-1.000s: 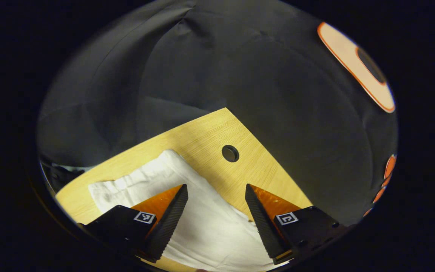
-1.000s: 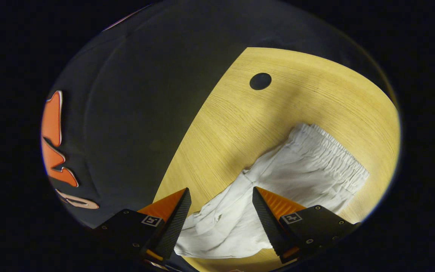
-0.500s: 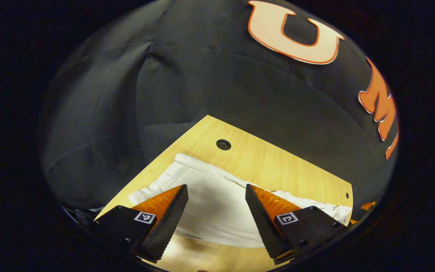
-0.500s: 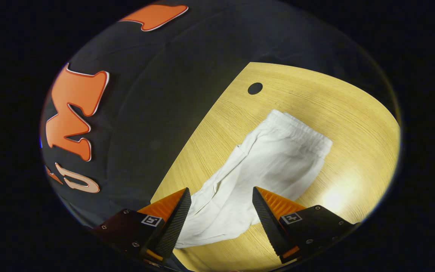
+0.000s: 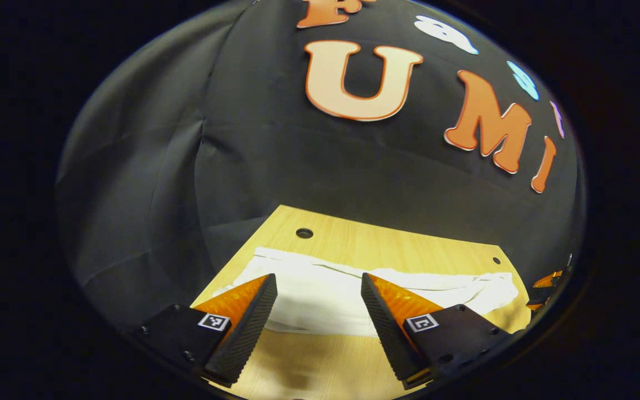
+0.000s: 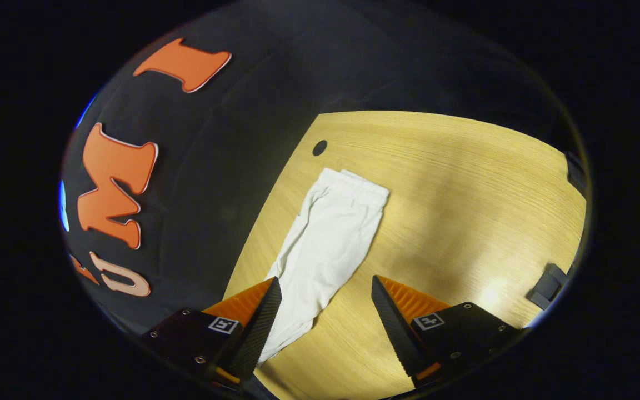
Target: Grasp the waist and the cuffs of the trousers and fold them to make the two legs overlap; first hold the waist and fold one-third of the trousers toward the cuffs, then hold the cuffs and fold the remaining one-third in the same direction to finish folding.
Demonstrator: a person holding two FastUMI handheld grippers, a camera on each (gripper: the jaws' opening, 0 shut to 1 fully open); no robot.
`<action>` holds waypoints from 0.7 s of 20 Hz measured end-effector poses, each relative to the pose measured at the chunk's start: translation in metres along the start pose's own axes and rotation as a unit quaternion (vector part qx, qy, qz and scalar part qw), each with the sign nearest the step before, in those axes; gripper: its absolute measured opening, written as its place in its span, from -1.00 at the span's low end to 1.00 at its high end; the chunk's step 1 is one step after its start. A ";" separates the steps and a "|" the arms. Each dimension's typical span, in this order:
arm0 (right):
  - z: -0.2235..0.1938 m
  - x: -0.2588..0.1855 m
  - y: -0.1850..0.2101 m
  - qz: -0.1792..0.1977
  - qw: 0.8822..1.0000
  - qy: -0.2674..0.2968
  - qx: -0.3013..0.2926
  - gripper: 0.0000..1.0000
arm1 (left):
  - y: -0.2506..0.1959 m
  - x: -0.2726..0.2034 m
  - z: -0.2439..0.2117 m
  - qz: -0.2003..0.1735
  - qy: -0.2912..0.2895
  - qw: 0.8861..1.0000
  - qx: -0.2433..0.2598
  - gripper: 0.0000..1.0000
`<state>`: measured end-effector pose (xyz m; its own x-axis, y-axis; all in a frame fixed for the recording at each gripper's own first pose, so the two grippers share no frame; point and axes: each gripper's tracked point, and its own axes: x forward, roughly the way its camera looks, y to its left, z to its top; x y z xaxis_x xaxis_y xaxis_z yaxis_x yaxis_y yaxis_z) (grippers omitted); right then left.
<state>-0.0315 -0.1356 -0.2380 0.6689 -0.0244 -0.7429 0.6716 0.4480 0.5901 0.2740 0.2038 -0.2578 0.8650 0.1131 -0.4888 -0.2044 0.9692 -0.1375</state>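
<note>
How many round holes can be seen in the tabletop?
2 in the left gripper view: a larger hole near the table's far left corner, beyond the trousers, and a small one near the far right corner. More may be hidden.

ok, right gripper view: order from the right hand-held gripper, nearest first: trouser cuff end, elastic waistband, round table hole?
1. Cuff end of the white trousers, just ahead between the open fingers, toward the left one.
2. Gathered elastic waistband, farther up the wooden table.
3. Round dark hole, just beyond the waistband, near the table edge.
</note>
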 end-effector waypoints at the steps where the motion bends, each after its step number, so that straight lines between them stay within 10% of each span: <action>1: 0.005 0.004 -0.005 -0.004 1.000 -0.004 0.008 0.96 | 0.000 0.001 0.004 -0.002 -0.013 1.000 0.001 0.99; 14: 0.071 0.092 -0.033 -0.053 0.998 0.010 0.024 0.97 | -0.041 0.002 0.037 0.030 -0.043 0.999 0.000 0.98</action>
<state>0.0304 -0.2163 -0.3040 0.5867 -0.0509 -0.8082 0.7532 0.4010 0.5214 0.3004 0.1723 -0.2215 0.8871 0.1902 -0.4205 -0.2580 0.9598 -0.1102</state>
